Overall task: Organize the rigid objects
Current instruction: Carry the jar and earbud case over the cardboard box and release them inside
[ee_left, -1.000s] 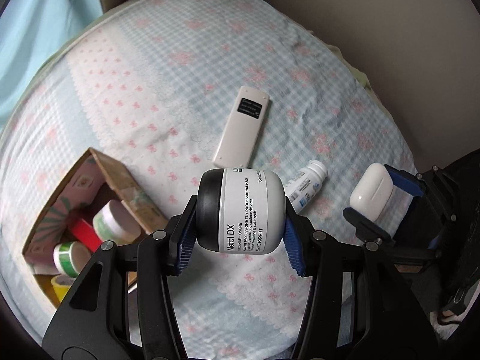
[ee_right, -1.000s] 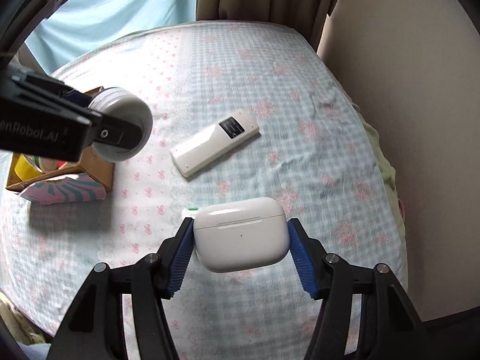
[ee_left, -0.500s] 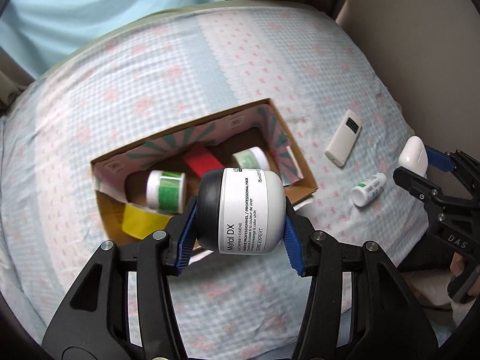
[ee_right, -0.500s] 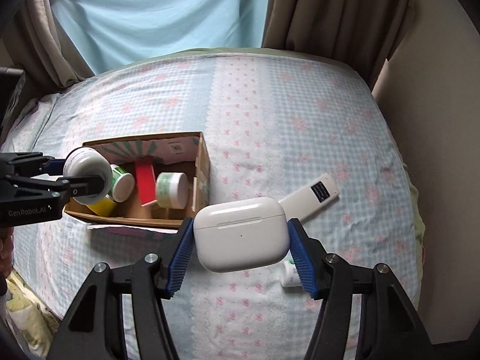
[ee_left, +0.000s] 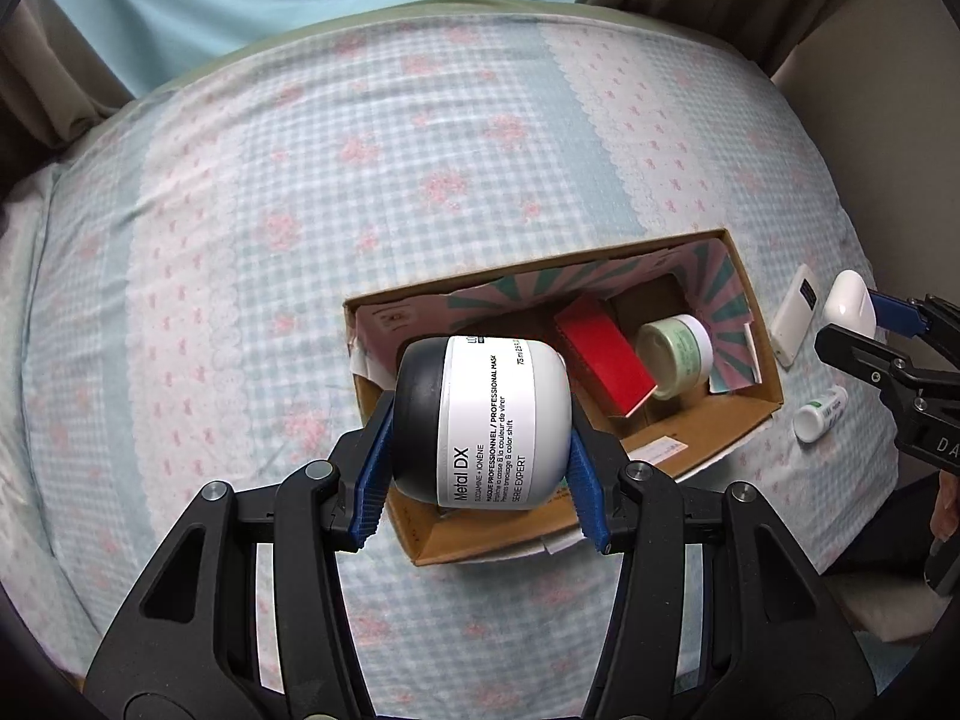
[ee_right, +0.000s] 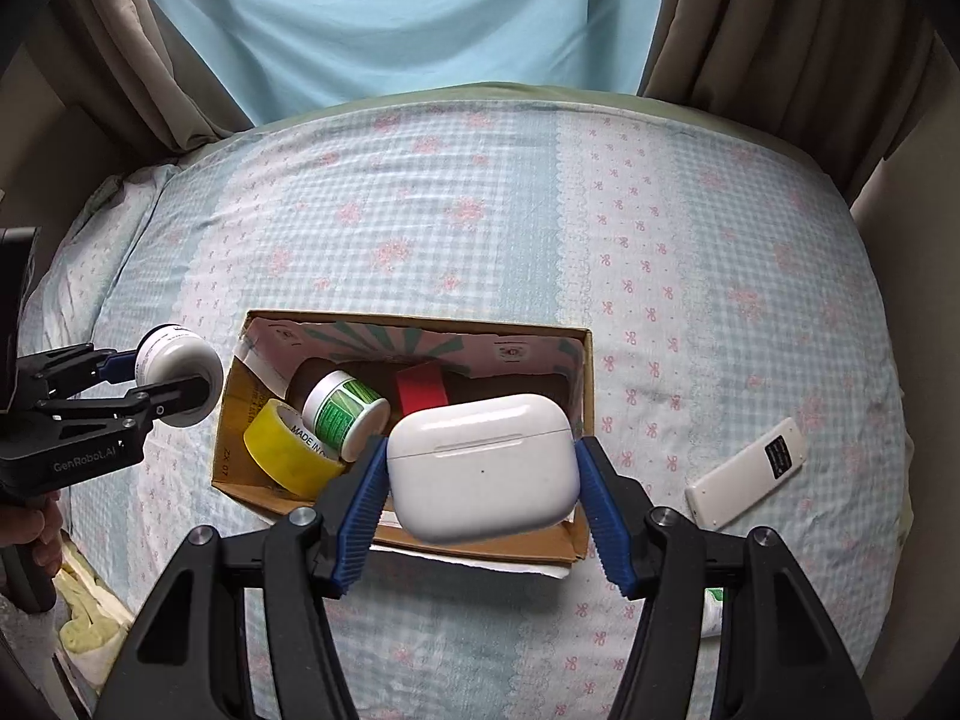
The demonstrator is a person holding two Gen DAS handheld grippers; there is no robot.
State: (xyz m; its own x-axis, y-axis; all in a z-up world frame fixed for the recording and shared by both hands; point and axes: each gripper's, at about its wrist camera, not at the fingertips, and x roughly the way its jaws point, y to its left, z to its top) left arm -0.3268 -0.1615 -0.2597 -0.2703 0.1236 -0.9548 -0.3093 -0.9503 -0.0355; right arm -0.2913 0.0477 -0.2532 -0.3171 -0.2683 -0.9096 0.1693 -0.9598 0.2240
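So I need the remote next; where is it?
The white remote lies on the bedspread right of the cardboard box, low right in the right wrist view.

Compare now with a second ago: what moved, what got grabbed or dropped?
Both grippers swung from the remote side of the bed toward the cardboard box. The left gripper now holds the Metal DX jar at the box's left end; the right gripper holds the earbud case at its near edge. Nothing grabbed or released. Remote, small bottle and box contents stayed put.
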